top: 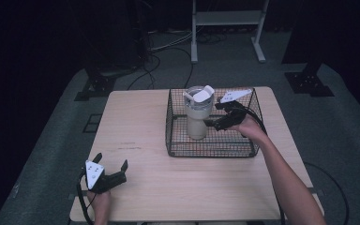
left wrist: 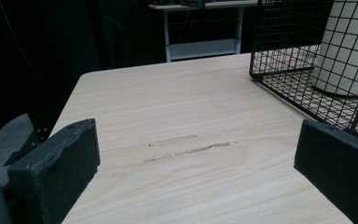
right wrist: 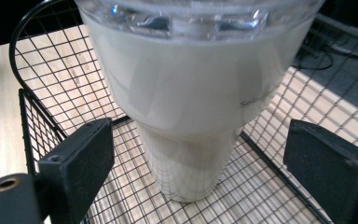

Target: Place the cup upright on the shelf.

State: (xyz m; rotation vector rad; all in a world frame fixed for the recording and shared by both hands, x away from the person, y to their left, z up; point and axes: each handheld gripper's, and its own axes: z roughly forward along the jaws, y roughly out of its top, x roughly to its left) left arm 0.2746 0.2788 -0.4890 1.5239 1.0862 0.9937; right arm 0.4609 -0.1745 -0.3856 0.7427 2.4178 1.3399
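Inside the black wire basket (top: 251, 151), the right gripper (top: 214, 123), jaws spread wide, lines up on the upright cream tumbler with a clear lid (top: 198, 115), apparently to grasp it; the left gripper (top: 111, 165) rests wide open on the pale wooden table (top: 136, 122), out of the way.

Dark lab (floor cables (top: 168, 44), rig stands (top: 309, 79))

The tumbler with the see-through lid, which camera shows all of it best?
The high view: there the whole tumbler stands upright in the wire basket, lid and all. The right gripper view is so close that its top is cut off between the open right tongs. The left gripper view catches its lower part behind mesh.
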